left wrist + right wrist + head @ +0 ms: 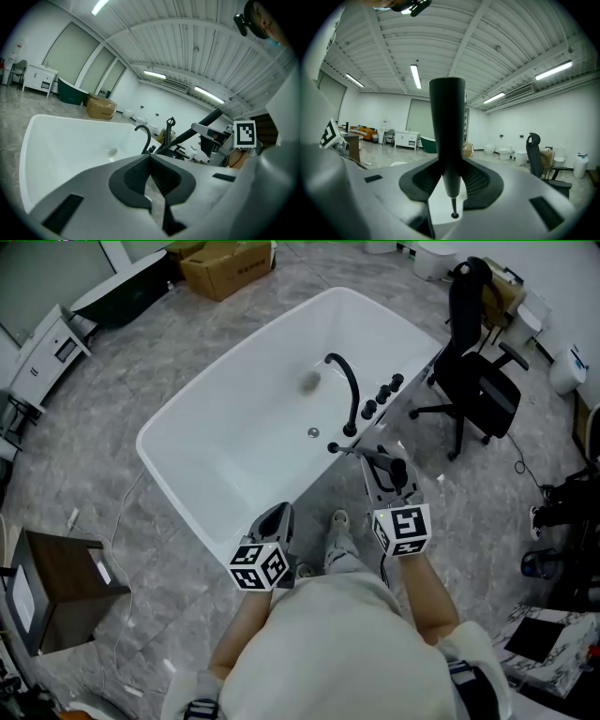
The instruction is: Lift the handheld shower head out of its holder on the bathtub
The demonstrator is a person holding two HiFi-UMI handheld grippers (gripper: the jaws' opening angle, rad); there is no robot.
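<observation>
Black tapered handheld shower head [446, 122] clamped in my right gripper [451, 178].
Its smooth handle could slip onto the glossy white bathtub [159, 460]; my left gripper [150, 164] is closed, empty.

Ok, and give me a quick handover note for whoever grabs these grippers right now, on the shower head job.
Left gripper: jaws together, empty, held near the closest end of the bathtub.
Right gripper: shut on the black shower head, gripping its handle, which stands upright, by the faucet side of the tub.
Done: the shower head is gripped and looks raised off the rim, with its lower tip hanging free.
To do: check that it is fully clear of its holder, which I cannot pick out for sure, then finish the lift.
</observation>
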